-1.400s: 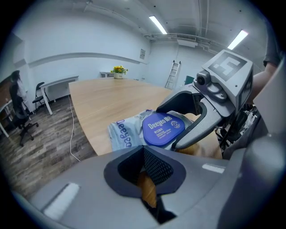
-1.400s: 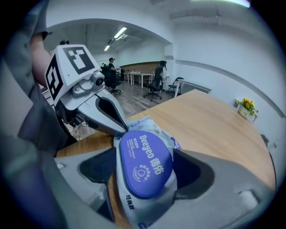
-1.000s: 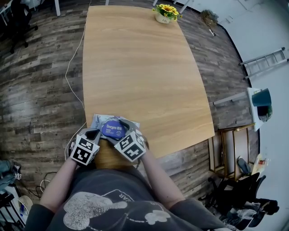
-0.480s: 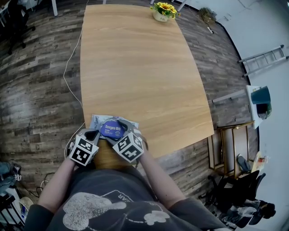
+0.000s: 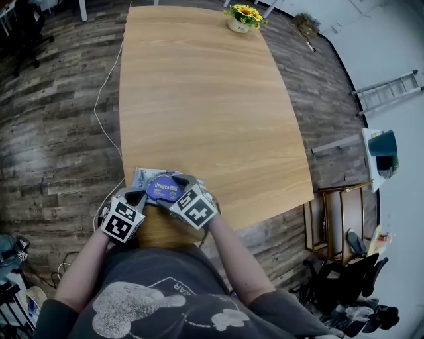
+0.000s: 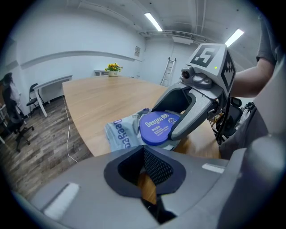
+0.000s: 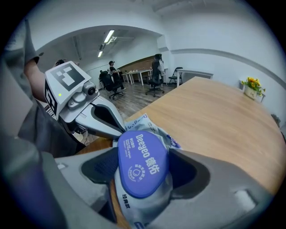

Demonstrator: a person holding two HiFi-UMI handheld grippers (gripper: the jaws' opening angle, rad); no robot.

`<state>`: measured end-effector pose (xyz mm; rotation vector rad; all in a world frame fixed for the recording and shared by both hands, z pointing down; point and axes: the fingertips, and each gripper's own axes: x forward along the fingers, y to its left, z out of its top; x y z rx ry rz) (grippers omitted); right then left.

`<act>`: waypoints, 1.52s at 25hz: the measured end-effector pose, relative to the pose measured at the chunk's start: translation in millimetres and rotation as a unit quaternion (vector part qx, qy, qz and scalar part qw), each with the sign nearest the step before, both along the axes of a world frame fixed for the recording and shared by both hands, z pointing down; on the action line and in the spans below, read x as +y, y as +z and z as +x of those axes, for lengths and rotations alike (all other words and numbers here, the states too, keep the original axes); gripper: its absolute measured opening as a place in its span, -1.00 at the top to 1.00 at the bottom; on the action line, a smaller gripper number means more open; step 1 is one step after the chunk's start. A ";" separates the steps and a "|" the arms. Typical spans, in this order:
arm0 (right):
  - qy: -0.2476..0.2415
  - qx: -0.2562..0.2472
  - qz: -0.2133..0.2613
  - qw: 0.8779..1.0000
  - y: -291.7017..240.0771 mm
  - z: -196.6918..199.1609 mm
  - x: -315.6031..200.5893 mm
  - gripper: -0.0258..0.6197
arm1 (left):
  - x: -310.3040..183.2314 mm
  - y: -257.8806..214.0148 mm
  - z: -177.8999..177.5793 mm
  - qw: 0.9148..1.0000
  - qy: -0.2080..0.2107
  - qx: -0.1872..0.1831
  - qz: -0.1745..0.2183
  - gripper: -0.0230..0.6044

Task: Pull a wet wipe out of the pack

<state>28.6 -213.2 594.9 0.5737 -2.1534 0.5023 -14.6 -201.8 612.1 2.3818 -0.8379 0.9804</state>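
Note:
A pale grey wet wipe pack [image 5: 143, 177] with a round blue lid [image 5: 165, 190] lies at the near edge of the wooden table [image 5: 212, 99]. My right gripper [image 5: 171, 191] reaches down over it. Its jaws are closing with the lid [image 7: 143, 163] and the pack [image 7: 134, 210] between them, and I see no firm pinch by the pads. In the left gripper view those fingers straddle the lid [image 6: 158, 129]. My left gripper [image 6: 149, 172] is shut on nothing, just to the left of the pack [image 6: 120, 134], near the table edge.
A pot of yellow flowers [image 5: 243, 18] stands at the table's far end. A white cable [image 5: 106, 86] runs along the floor on the left. A ladder [image 5: 391, 89] and a shelf lie at the right. People sit at distant desks [image 7: 134, 74].
The right gripper has tilted a little further over the pack and its jaws stand slightly narrower around the lid. The left gripper and the pack have kept still.

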 end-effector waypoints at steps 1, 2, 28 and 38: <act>0.000 0.000 0.000 1.000 -0.4 0.2 0.1 -0.15 | 0.3 -0.2 0.0 1.000 -0.001 -0.001 -0.001 0.87; 0.000 0.000 0.001 1.000 -0.7 0.4 0.4 -0.14 | 0.6 -0.5 0.1 1.000 -0.001 -0.002 -0.002 0.87; -0.045 0.050 0.032 0.997 3.8 0.4 5.4 -0.11 | 1.7 -0.5 1.9 1.000 0.016 -0.002 -0.009 0.87; -0.047 0.102 0.042 0.993 13.3 -0.1 5.2 -0.13 | 2.1 -2.6 0.5 1.000 0.015 -0.003 -0.009 0.87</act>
